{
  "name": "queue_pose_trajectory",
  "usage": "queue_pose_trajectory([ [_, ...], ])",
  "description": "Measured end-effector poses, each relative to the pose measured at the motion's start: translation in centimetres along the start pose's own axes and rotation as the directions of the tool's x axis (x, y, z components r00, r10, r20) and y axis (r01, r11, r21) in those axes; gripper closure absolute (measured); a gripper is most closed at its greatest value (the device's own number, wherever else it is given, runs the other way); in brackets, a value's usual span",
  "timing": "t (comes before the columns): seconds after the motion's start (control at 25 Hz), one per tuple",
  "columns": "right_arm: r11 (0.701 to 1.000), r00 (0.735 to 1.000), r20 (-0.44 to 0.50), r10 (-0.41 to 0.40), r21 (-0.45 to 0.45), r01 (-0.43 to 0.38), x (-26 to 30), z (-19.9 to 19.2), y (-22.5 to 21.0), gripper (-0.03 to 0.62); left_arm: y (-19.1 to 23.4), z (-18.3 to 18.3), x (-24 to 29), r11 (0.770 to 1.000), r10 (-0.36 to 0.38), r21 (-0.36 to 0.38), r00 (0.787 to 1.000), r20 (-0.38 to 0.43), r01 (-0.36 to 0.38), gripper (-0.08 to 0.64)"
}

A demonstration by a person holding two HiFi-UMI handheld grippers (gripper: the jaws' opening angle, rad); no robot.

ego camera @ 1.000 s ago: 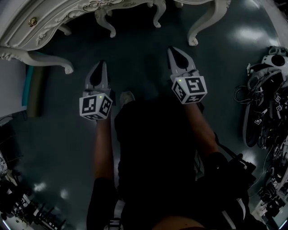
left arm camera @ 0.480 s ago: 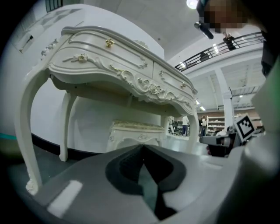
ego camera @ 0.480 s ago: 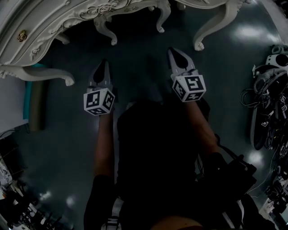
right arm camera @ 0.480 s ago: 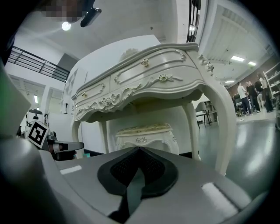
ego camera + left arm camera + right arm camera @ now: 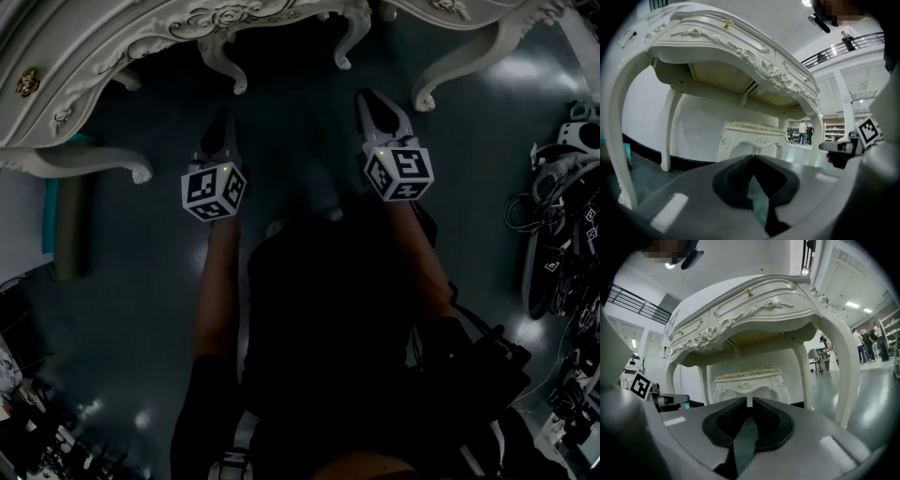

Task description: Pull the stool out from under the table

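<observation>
Spanning the upper edge of the head view, the carved white table (image 5: 66, 56) is cut off by the frame, so that only its front rail and two curved legs are shown. The lower middle of that view is filled by the person's dark clothing (image 5: 328, 328), behind which part of the dark floor (image 5: 122, 309) is hidden. The stool (image 5: 747, 379), white and carved like the table, is seen in both gripper views standing under the table, at the centre of each frame beyond the jaws. In the head view only its front rail and two legs are shown, at top centre, and its seat is hidden. Tangled equipment (image 5: 562, 234) at the right edge is too dark to be identified. The left gripper (image 5: 223, 117) is closed tip to tip, with nothing held. The right gripper (image 5: 370, 98) is parted by a narrow slit, its jaws having just been opening. Nothing is gripped, and the stool is touched by neither.
</observation>
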State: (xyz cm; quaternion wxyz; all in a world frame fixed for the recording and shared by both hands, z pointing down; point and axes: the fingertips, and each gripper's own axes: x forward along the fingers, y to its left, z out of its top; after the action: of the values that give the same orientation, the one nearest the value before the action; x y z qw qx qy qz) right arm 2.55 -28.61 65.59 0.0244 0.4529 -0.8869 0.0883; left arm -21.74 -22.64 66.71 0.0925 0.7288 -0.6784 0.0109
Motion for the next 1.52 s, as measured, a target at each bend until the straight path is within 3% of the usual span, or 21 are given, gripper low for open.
queue_pose_trajectory([
  [0.16, 1.0, 1.0, -0.002, -0.012, 0.0, 0.012, 0.7, -0.5, -0.1, 0.554, 1.6, -0.3, 2.2, 1.0, 0.007, 0.005, 1.0, 0.006, -0.007, 0.543],
  [0.24, 1.0, 1.0, -0.002, -0.016, 0.0, 0.016, 0.8, -0.7, 0.0, 0.555, 2.4, -0.9, 3.4, 1.0, 0.007, -0.001, 1.0, -0.003, -0.007, 0.445],
  [0.6, 1.0, 1.0, 0.002, -0.023, 0.016, 0.023, 1.0, -1.6, 0.3, 0.561, 6.0, -2.3, 8.1, 0.999, 0.048, 0.003, 0.998, -0.042, -0.048, 0.305],
  [1.08, 0.999, 0.999, -0.009, -0.039, 0.005, 0.04, 1.2, -2.6, 0.8, 0.569, 8.1, -2.7, 12.0, 0.996, 0.087, 0.03, 0.994, -0.06, -0.085, 0.249],
  [1.52, 0.999, 0.999, -0.017, -0.043, -0.003, 0.043, 1.1, -2.9, 1.0, 0.572, 9.4, -2.6, 14.5, 0.993, 0.118, -0.008, 0.991, -0.068, -0.119, 0.239],
])
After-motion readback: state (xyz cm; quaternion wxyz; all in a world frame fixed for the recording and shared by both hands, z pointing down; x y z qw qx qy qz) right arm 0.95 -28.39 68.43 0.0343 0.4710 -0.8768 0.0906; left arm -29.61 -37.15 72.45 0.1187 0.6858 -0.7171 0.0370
